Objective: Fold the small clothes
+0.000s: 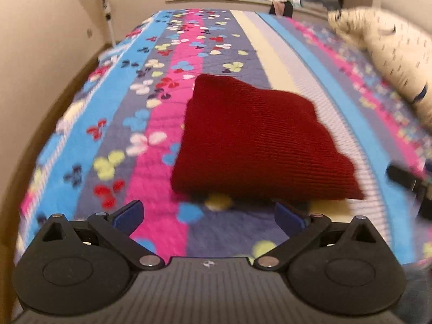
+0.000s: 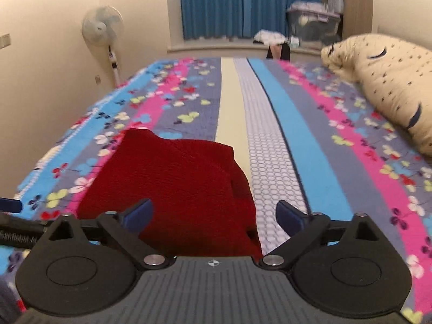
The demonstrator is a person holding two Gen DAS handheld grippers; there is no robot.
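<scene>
A dark red knitted garment [image 1: 253, 140] lies folded into a compact stack on the striped floral bedspread [image 1: 135, 113]. My left gripper [image 1: 209, 214] is open and empty, just short of the garment's near edge. In the right wrist view the same garment [image 2: 178, 189] lies on the bedspread [image 2: 297, 140], directly ahead and to the left. My right gripper [image 2: 214, 214] is open and empty, above the garment's near right part. The right gripper also shows at the right edge of the left wrist view [image 1: 405, 183]; the left one shows at the left edge of the right wrist view [image 2: 16, 226].
A cream patterned pillow [image 2: 391, 86] lies at the bed's right side. A standing fan [image 2: 104, 32] is by the left wall. Blue curtains [image 2: 229, 2], a storage bin [image 2: 313, 24] and loose clothes [image 2: 270, 37] are beyond the bed's far end.
</scene>
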